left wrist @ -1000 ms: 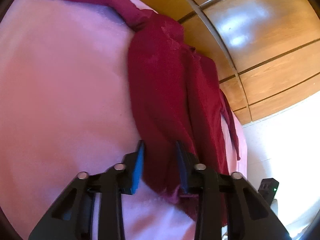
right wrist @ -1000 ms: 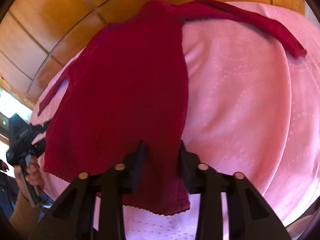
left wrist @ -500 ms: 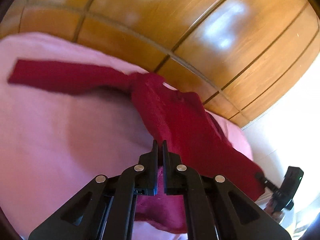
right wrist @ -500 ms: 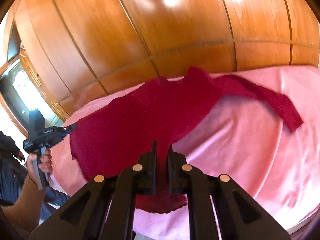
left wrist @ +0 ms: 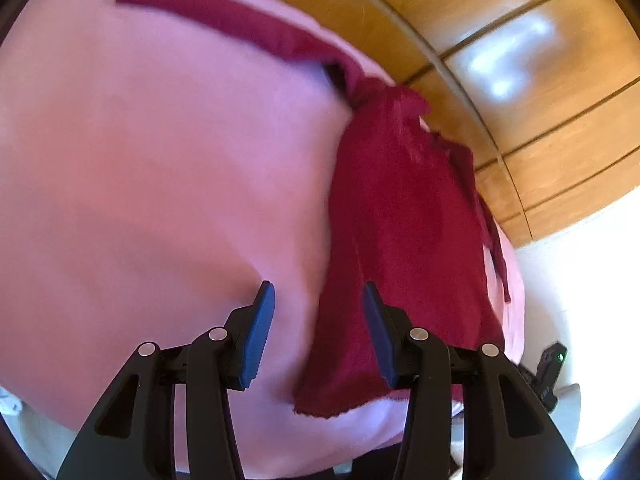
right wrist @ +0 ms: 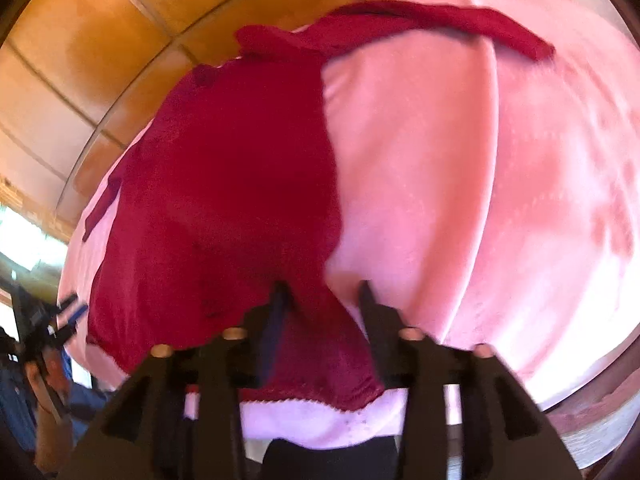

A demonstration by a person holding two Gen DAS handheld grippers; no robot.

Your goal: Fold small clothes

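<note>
A dark red knit top [left wrist: 400, 220] lies on a pink cloth [left wrist: 160, 180]. Its body runs toward me and one long sleeve [left wrist: 224, 24] stretches away to the far left. My left gripper [left wrist: 316, 300] is open over the left edge of the hem, holding nothing. In the right wrist view the same top [right wrist: 232, 184] lies left of centre, with a sleeve [right wrist: 460, 24] reaching to the far right. My right gripper [right wrist: 322, 300] is open over the top's right hem corner, holding nothing.
The pink cloth [right wrist: 500, 200] covers a rounded table in front of wooden panelling [left wrist: 520, 60]. The other gripper and the hand on it [right wrist: 40, 340] show at the left edge of the right wrist view. The table's front edge is just below both grippers.
Both grippers were shut on the top's hem half a second ago and held it raised. Now both are open and the top lies flat on the cloth.
</note>
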